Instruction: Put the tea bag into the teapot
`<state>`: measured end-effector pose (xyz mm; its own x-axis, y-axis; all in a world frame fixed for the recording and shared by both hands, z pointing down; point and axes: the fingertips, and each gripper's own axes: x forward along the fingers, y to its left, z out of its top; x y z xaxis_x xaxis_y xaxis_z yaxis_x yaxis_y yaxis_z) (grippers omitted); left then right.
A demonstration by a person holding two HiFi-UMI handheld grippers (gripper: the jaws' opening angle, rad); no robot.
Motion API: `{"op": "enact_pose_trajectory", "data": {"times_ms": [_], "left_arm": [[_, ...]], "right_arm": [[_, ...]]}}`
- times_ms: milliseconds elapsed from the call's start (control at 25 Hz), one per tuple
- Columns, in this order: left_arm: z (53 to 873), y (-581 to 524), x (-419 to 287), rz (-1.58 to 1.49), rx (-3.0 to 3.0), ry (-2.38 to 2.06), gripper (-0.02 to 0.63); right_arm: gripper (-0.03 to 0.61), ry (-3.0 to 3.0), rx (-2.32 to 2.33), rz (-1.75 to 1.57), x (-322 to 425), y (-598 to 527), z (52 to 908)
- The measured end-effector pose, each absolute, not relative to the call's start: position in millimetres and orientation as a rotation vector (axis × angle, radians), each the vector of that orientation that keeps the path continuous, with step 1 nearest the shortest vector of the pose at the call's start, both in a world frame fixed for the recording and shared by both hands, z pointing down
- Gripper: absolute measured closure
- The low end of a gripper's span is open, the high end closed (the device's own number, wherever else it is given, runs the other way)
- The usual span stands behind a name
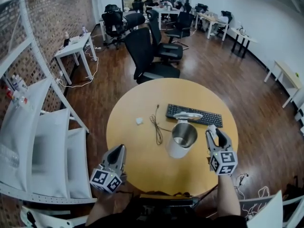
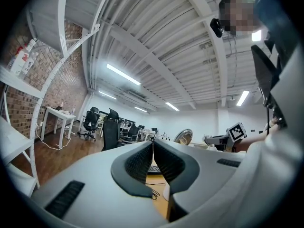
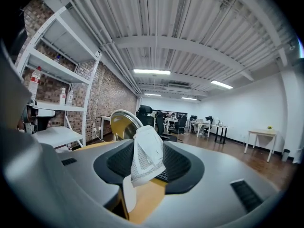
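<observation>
Round table (image 1: 137, 146); tea bag (image 3: 147, 152) in right gripper's (image 3: 150, 164) half-wide grip

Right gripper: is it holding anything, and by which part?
Yes: the right gripper holds the tea bag, pinched across its mesh middle. The left gripper is shut on nothing.

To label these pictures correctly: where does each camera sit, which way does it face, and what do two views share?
Head view: on the person's head, facing steeply down at the table and teapot; left hand-held gripper, right hand-held gripper and a forearm show.
Left gripper view: on that gripper, facing level across the room; its shut, empty jaws show.
Right gripper view: on that gripper, facing the room; its jaws pinch the tea bag.
Shared: all three see the teapot's lid.
</observation>
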<state>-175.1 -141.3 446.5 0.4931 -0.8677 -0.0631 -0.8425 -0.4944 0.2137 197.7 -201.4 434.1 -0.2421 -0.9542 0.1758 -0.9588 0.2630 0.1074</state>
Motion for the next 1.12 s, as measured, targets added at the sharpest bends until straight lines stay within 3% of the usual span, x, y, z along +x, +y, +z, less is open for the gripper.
{"op": "enact_pose_trajectory", "data": {"times_ms": [800,1120], "left_arm": [[458,-123,-210,-0.231,2.467,-1.623,0.612],[466,-115,-209,-0.216,2.436,-1.633,0.612]], "right_arm": [[0.387,-2.453,1.502,0.078,107,-228,457],[0.385,-2.407,1.468,0.135,104,-237,482]]}}
